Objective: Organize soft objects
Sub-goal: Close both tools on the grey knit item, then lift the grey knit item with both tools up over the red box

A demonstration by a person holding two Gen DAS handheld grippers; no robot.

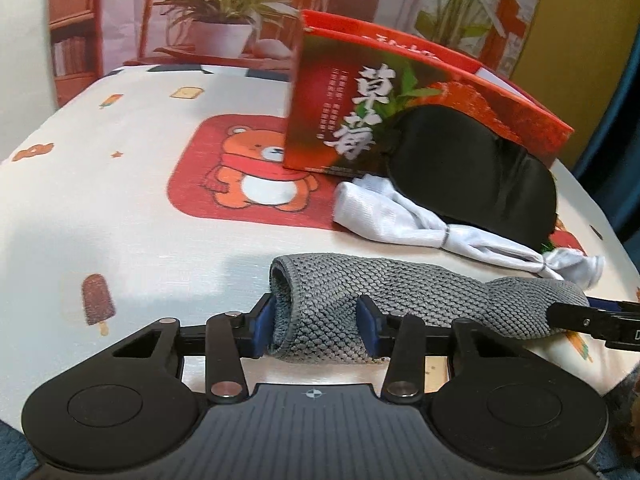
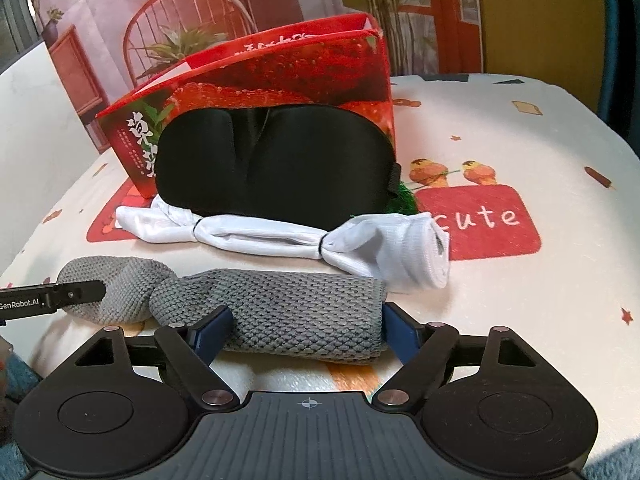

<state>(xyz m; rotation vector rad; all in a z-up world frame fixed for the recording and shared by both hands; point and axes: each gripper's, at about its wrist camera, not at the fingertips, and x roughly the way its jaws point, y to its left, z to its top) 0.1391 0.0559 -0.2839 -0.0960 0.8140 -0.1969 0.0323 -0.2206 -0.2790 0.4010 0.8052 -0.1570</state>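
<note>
Left wrist view: grey knit cloth (image 1: pixel 400 304) lies rolled on the desk (image 1: pixel 120 240), long axis 9-to-3, its left end between the half-closed left claw (image 1: pixel 316 320), blue pads touching the fabric.

Right wrist view: the cloth's right end sits inside the wider right claw (image 2: pixel 306 324); pad contact unclear. White socks (image 2: pixel 280 236), black eye mask (image 2: pixel 276 160), strawberry box (image 2: pixel 280 68) at 12.
</note>
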